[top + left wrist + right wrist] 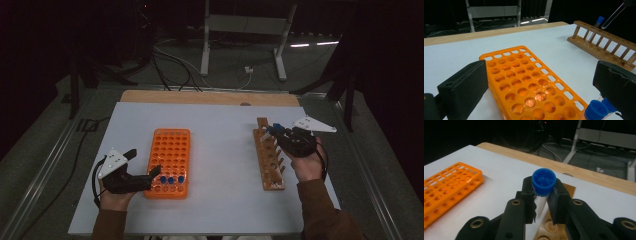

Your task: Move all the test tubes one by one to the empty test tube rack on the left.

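A: Where is the tube right now?

B: The right claw (543,202) is clamped on a blue-capped tube (544,182) just under its cap, above the far end of the wooden rack (269,157). The tube's long axis slants, cap up and glass end down toward the rack.

A: And where would it go next?

B: Probably the orange rack (169,161), which lies well apart to the left across the worktop (220,130), so the right hand must carry it sideways. The left claw (145,165) sits wide apart at that rack's near left corner, gripping nothing.

A: Counts?

B: Two racks. Three blue caps (171,180) stand in the orange rack's near row, one more tube (596,25) remains in the wooden rack, plus the held one: five tubes.
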Demonstrator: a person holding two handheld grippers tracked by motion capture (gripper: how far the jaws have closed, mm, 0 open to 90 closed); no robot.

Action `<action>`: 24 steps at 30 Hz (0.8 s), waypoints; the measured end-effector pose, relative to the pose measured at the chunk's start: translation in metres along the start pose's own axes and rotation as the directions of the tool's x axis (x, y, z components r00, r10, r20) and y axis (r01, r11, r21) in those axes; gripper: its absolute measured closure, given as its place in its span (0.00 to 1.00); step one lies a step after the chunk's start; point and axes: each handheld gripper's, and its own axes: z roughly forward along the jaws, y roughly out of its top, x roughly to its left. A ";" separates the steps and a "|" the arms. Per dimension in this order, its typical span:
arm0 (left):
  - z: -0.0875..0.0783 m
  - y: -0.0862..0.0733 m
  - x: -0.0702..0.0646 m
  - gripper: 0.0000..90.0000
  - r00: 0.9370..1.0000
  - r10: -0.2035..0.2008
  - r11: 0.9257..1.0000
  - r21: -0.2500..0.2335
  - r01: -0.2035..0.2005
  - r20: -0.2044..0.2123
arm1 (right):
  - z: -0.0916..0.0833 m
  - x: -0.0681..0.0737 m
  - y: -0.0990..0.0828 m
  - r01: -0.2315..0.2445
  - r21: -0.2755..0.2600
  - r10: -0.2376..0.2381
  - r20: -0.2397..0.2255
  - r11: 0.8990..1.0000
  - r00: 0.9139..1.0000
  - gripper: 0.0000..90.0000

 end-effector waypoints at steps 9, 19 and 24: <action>0.001 0.001 -0.001 0.01 1.000 0.001 1.000 -0.001 -0.001 0.003 | 0.005 0.014 0.003 0.000 -0.004 0.000 -0.056 1.000 0.998 0.85; 0.003 0.001 -0.004 0.01 1.000 0.008 1.000 0.001 -0.008 0.010 | 0.011 0.031 0.004 0.004 -0.003 -0.004 -0.118 1.000 0.993 0.85; 0.004 0.003 -0.007 0.01 1.000 0.014 1.000 0.000 -0.014 0.014 | 0.013 0.039 0.006 -0.003 -0.007 0.002 -0.165 1.000 0.986 0.85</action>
